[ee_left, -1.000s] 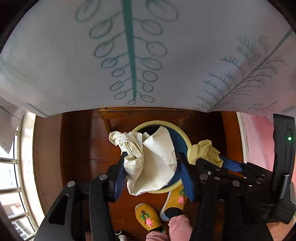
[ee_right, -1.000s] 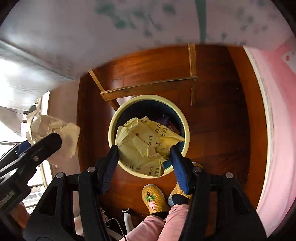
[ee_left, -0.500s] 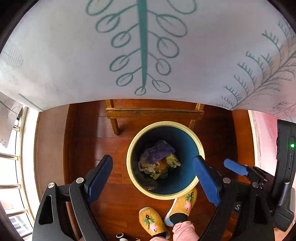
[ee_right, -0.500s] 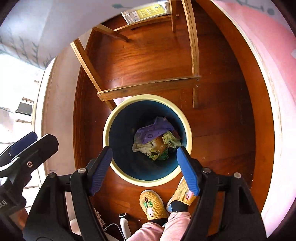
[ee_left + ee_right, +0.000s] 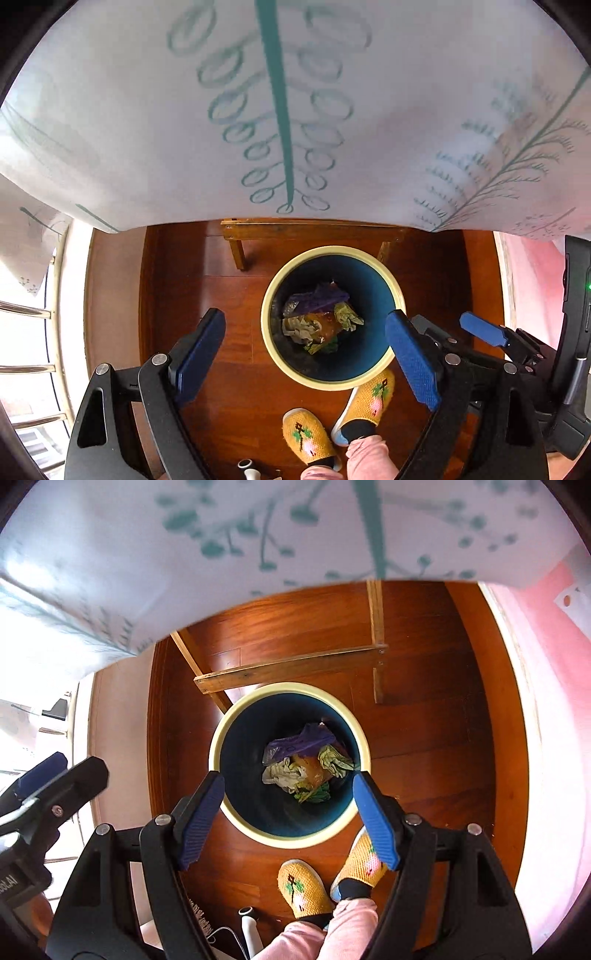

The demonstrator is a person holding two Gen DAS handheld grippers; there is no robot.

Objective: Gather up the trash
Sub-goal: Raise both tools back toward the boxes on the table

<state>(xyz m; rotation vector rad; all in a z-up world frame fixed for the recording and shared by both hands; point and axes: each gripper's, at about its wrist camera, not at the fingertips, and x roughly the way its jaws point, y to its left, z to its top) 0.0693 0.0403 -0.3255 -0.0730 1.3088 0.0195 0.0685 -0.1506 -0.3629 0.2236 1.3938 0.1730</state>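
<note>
Now both the left hand-held gripper and right hand-held gripper hang apart and empty above the bin; crumpled trash lies inside, so collecting seems done here

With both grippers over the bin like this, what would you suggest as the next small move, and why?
Probably lift both away toward the table to look for more trash. The left gripper and right gripper are open and empty above the bin, and crumpled trash already lies at its bottom.
</note>
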